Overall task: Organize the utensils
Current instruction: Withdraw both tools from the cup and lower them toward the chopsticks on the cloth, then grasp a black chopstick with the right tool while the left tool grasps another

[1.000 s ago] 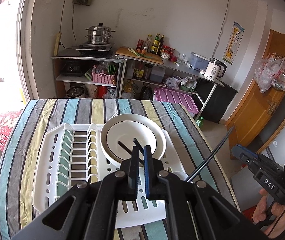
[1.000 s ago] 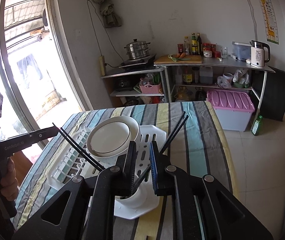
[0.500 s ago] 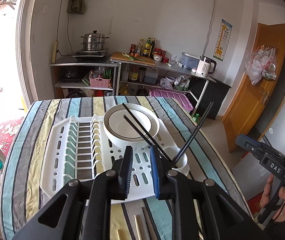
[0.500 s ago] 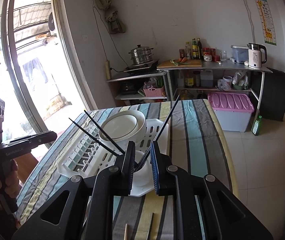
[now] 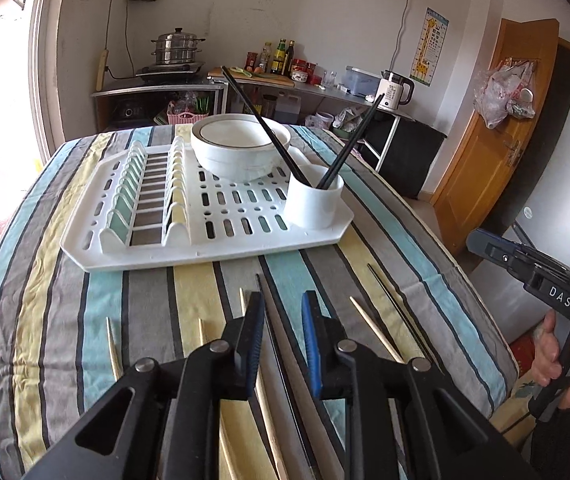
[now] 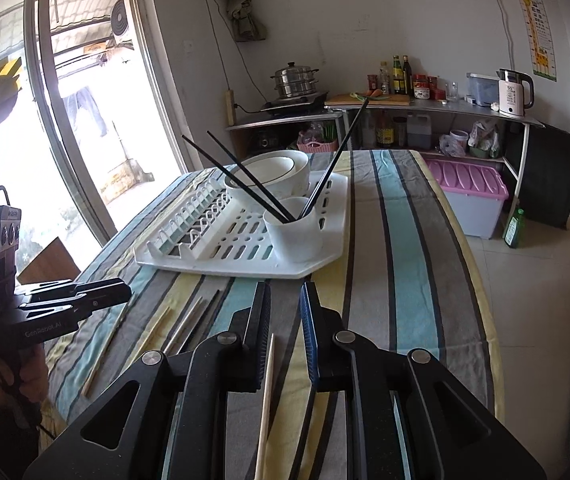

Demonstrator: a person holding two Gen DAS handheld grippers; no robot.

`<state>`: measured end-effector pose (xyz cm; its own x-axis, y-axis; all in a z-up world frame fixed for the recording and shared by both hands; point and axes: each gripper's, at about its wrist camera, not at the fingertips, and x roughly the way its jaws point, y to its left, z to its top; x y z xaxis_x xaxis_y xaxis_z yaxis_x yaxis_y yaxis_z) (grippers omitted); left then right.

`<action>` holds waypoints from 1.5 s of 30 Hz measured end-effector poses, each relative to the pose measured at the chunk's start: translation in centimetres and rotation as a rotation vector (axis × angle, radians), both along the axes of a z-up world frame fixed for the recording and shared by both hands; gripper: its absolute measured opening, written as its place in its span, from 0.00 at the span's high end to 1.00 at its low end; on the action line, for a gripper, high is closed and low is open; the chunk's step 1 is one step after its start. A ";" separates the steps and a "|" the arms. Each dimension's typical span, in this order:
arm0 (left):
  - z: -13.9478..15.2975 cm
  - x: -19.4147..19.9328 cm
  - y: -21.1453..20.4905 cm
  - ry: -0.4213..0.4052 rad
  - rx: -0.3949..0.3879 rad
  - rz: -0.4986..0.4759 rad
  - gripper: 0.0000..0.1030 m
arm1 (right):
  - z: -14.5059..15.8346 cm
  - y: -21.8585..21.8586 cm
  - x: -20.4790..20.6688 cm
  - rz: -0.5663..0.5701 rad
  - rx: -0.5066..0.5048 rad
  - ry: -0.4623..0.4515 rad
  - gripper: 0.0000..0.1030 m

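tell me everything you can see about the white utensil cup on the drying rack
The white round plastic utensil cup looks smooth, glossy and open-topped. It stands upright at one corner of the white slotted plastic drying rack, close beside the white bowl with a dark rim line; whether they touch is unclear. Three black chopsticks stand in it, two leaning one way and one the other, resting against its rim. Nothing else touches it.

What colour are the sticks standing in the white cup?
The chopsticks in the cup are black. They show best in the right wrist view.
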<state>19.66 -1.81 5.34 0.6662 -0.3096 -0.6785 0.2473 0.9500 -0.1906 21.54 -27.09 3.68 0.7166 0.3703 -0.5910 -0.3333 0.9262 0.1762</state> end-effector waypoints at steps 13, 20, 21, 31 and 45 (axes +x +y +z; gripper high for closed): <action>-4.6 1.1 -1.5 0.133 0.006 -0.015 0.80 | -4.9 0.5 1.4 0.006 -0.067 0.140 0.84; -6.3 2.4 -2.3 0.180 0.042 -0.011 0.80 | -7.0 0.4 2.5 0.010 -0.096 0.191 0.84; -6.4 2.6 -2.4 0.182 0.046 -0.012 0.80 | -7.1 0.5 2.6 0.011 -0.098 0.195 0.84; -7.4 3.6 -3.0 0.215 0.087 -0.007 0.80 | -8.9 1.1 4.0 0.024 -0.141 0.249 0.84; -7.8 3.9 -4.1 0.193 0.167 0.014 0.80 | -9.1 3.0 4.7 0.003 -0.257 0.266 0.85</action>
